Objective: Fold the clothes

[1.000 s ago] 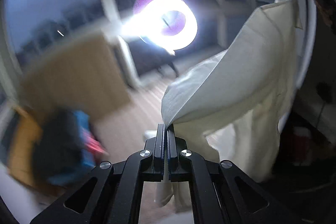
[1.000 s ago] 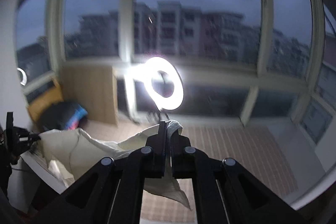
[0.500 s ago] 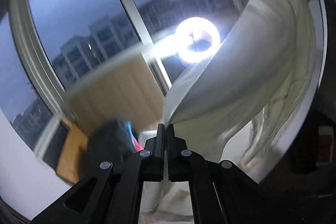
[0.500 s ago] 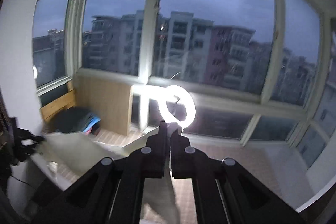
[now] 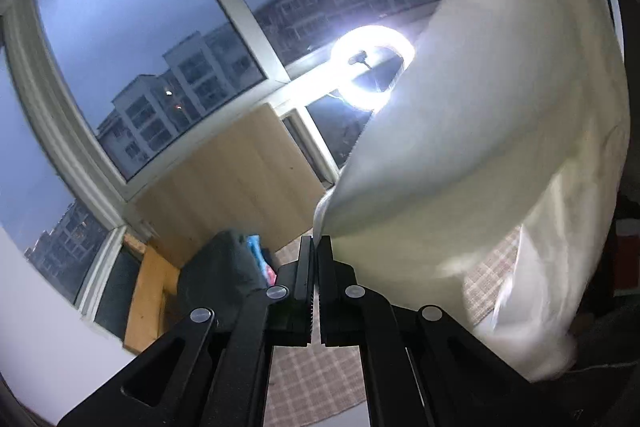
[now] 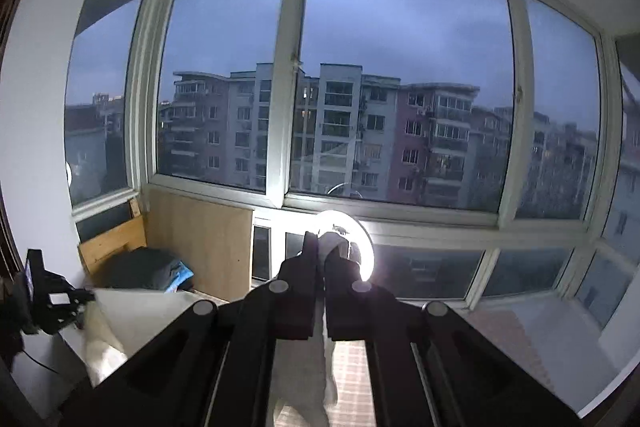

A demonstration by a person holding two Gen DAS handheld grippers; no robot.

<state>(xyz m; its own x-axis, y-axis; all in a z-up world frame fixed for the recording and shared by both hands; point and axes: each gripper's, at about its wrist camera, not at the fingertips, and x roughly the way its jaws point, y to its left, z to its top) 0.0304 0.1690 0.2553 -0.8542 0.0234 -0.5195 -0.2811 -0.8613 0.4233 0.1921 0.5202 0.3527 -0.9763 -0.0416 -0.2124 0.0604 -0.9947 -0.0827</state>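
Left gripper (image 5: 318, 247) and right gripper (image 6: 321, 243), jaws closed, each pinching the cream garment (image 5: 480, 147) held aloft between them. Beyond, dark folded clothes (image 6: 140, 269) in a wooden box (image 6: 108, 243); ring light (image 6: 360, 243) at the window (image 6: 400, 87).

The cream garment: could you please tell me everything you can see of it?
The cream garment is a pale, thin, soft-looking cloth, held up in the air. The left gripper is shut on one edge; from there it sweeps up to the right in a broad, blurred sheet, a seamed part hanging below. The right gripper is shut on another bit that pokes above its tips. The cloth covers part of the ring light.
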